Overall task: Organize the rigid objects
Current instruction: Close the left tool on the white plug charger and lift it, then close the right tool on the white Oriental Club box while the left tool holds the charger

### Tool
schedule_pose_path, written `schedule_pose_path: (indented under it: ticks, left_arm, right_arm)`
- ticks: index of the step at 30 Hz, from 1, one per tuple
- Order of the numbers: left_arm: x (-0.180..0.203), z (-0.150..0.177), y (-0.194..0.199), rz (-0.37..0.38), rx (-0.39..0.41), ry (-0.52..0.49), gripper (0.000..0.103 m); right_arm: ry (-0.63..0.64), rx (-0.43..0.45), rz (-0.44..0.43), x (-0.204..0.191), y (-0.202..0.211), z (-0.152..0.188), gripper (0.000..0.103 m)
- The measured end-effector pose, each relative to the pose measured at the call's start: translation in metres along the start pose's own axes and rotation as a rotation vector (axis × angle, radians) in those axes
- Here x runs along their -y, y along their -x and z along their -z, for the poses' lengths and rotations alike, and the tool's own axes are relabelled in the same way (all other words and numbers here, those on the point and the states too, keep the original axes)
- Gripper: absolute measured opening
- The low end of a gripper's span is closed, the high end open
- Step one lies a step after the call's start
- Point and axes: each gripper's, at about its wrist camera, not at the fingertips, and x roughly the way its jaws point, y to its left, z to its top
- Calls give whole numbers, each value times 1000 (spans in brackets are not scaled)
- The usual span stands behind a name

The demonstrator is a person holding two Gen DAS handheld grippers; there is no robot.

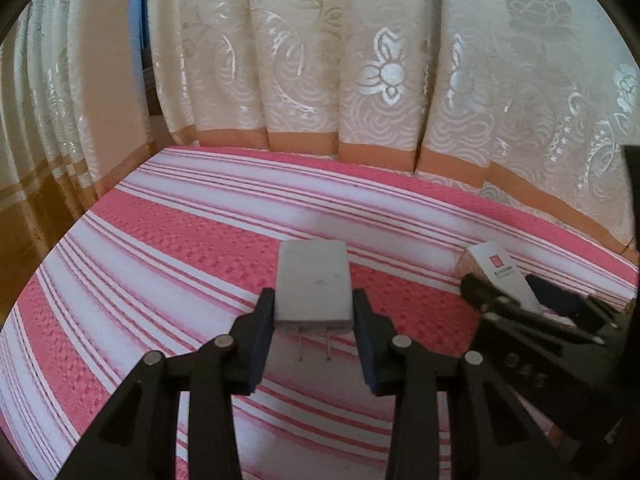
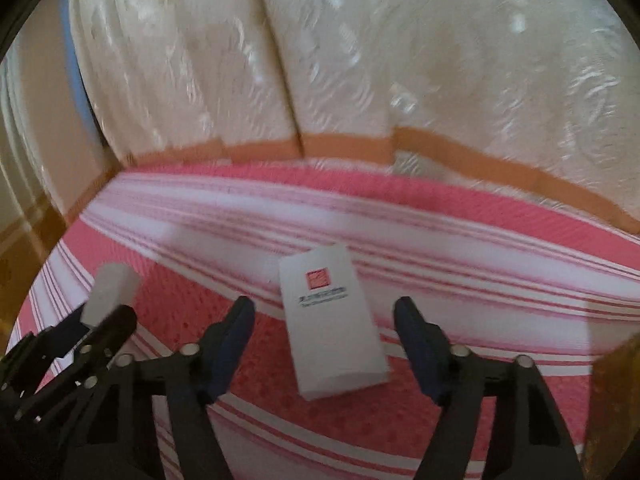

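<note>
My left gripper [image 1: 314, 312] is clamping the light, stiff charger [image 1: 313, 284] above the striped desk [image 1: 160, 232]; my right gripper [image 2: 324, 340] is straddling the rigid white box [image 2: 332, 328], jaws apart, long sides offering the grip.

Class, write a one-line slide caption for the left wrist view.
Left gripper clamps a white charger, prongs toward the camera, above a pink striped cloth.

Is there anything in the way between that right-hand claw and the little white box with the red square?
Nothing visible. The box lies flat on the striped cloth, between the open fingers of the right gripper, not yet touched. The left gripper holds a charger off to the side.
</note>
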Motion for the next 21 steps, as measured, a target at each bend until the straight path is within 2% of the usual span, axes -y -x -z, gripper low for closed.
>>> schedule_pose_path:
  ticks: [2, 4, 6, 10, 12, 15, 18, 21]
  left_arm:
    - [0, 0, 1, -3, 2, -4, 37]
    - [1, 0, 1, -1, 4, -8, 37]
    - [1, -1, 1, 1, 6, -8, 37]
    - [2, 0, 2, 3, 13, -7, 37]
    - [3, 0, 4, 3, 23, -8, 37]
    - [4, 1, 9, 9, 43, -8, 37]
    - [6, 2, 13, 12, 61, -13, 37]
    - [8, 3, 18, 6, 88, -20, 37]
  right_arm:
    - [15, -40, 5, -3, -8, 1, 63]
    - [34, -44, 34, -8, -8, 1, 51]
    - [52, -44, 49, -11, -8, 2, 45]
    - [21, -35, 26, -3, 0, 6, 44]
    - [-16, 8, -1, 3, 12, 11, 44]
    - [-27, 125, -19, 8, 39, 20, 44]
    - [-9, 245, 6, 6, 69, 32, 44]
    - [2, 312, 46, 4, 90, 44, 44]
